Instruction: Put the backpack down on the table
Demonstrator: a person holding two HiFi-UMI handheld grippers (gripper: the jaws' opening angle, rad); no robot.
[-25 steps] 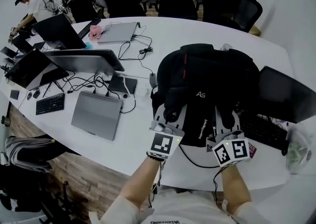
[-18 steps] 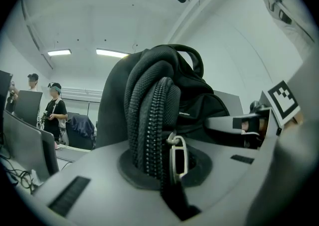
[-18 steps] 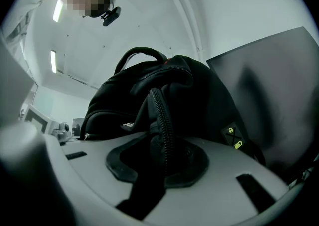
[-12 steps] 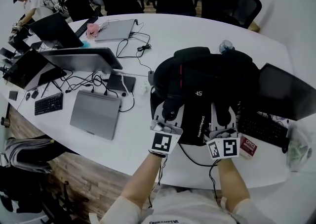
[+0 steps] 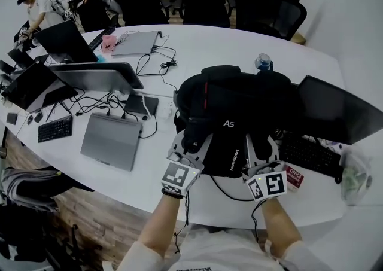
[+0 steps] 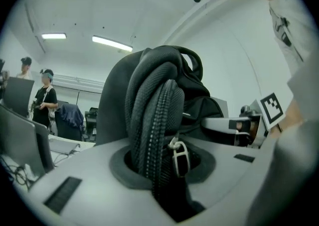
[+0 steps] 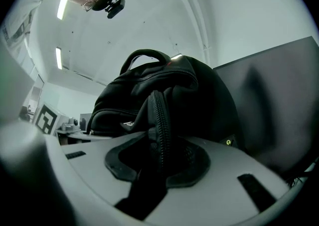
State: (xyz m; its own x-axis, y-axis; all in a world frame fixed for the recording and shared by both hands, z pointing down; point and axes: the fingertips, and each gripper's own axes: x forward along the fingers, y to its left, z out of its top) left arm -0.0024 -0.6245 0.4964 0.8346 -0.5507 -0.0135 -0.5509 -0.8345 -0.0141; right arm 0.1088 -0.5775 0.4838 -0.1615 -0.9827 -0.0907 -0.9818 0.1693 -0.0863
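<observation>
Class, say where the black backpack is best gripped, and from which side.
Probably a padded shoulder strap, from the near edge of the table: both straps sit on the near face of the backpack, slim enough for jaws; its body is bulky.

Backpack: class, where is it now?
Head view: the backpack rests on the white table, right of centre, between a grey laptop and a dark monitor.

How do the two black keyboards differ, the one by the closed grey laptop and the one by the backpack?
The laptop-side keyboard looks shorter and lies in the open; the backpack-side keyboard looks longer and sits close by a dark screen. Only the latter has a red box beside it. Both are black, lying flat.
</observation>
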